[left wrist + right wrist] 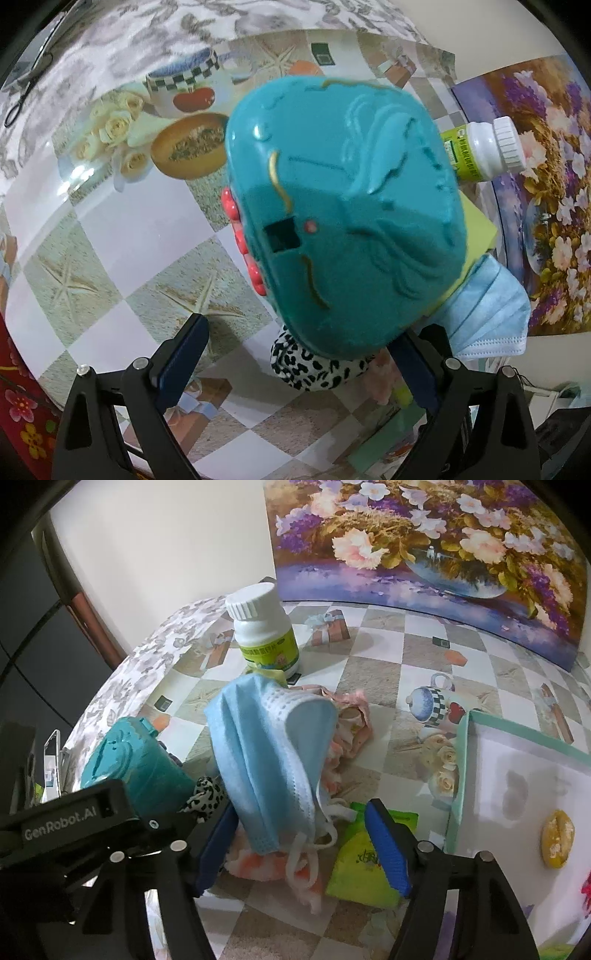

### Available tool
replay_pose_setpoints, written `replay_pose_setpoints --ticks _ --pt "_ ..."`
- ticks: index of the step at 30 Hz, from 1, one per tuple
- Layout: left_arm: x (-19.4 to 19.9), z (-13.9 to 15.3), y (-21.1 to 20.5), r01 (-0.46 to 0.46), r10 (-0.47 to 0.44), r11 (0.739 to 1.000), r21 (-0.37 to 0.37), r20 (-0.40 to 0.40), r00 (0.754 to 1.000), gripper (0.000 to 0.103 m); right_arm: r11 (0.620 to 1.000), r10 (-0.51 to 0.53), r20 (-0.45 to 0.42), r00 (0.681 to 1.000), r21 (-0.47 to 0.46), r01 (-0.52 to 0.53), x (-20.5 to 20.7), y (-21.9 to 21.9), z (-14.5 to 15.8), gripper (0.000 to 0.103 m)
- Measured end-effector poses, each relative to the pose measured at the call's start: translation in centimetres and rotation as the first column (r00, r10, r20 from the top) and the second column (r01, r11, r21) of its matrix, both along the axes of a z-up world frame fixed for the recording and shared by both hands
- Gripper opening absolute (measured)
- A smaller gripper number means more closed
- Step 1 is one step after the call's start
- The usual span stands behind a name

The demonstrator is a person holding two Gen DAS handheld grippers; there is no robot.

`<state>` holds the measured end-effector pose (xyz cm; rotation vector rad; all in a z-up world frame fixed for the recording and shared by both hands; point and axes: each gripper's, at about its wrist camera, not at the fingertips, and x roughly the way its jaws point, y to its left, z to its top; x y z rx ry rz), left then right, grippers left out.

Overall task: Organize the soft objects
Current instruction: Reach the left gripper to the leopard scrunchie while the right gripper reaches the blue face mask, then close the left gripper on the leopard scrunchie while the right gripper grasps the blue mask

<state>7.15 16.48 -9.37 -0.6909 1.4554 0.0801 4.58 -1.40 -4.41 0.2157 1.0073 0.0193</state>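
Note:
A teal plastic toy (343,218) fills the left wrist view; it also shows in the right wrist view (133,764). Under it lie a black-and-white leopard-print cloth (314,365), a yellow-green piece (476,229) and a blue face mask (491,314). My left gripper (299,354) is open, its fingers either side of the leopard cloth. In the right wrist view the blue face mask (266,753) stands crumpled on a pink-orange floral cloth (266,864), with a green packet (362,864) beside it. My right gripper (303,845) is open around the mask's lower end and its ear loops.
A white pill bottle with a green label (262,631) stands behind the pile. A teal-rimmed white tray (458,775) sits at the right. A flower painting (443,546) leans at the table's back. The patterned tablecloth (110,240) covers the table.

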Motion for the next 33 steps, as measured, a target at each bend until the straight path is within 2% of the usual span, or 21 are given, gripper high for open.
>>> replay_pose_setpoints --ticks 4,9,12,15,17,20,28,33 --pt "0.2 -0.1 -0.6 0.007 -0.007 1.000 -0.006 0.007 1.000 0.096 0.999 0.012 -0.005 1.000 0.037 -0.012 0.1 -0.1 -0.3 0.050" --pt "0.3 -0.4 -1.1 0.004 -0.004 0.998 -0.058 -0.001 1.000 0.095 0.997 0.010 0.001 1.000 0.074 -0.010 0.0 -0.4 -0.2 0.036" --pt "0.3 -0.4 -1.9 0.020 -0.020 0.997 -0.068 0.010 1.000 0.085 0.996 0.011 0.003 1.000 0.089 -0.011 -0.1 -0.4 0.0 0.030" --pt "0.2 -0.3 -2.6 0.032 -0.031 0.996 -0.083 0.013 0.999 0.073 0.996 0.016 0.003 1.000 0.086 -0.016 -0.2 -0.3 0.1 0.029" --pt "0.3 -0.3 -3.0 0.043 -0.041 0.995 -0.086 0.017 0.999 0.062 0.996 0.016 0.002 1.000 0.087 -0.016 -0.3 -0.4 0.1 0.029" --pt "0.4 -0.3 -3.7 0.057 -0.056 0.995 -0.086 0.022 0.998 0.055 0.996 0.012 0.001 1.000 0.090 -0.012 -0.3 -0.5 0.1 0.029" --pt "0.7 -0.9 -3.4 0.061 -0.059 0.993 -0.097 0.030 0.998 0.046 0.996 0.011 -0.005 1.000 0.094 -0.011 -0.4 -0.6 0.1 0.029" --pt "0.7 -0.3 -2.5 0.063 -0.059 0.992 -0.106 0.037 0.998 0.040 0.995 0.010 -0.004 1.000 0.098 -0.010 -0.5 -0.6 0.1 0.024"
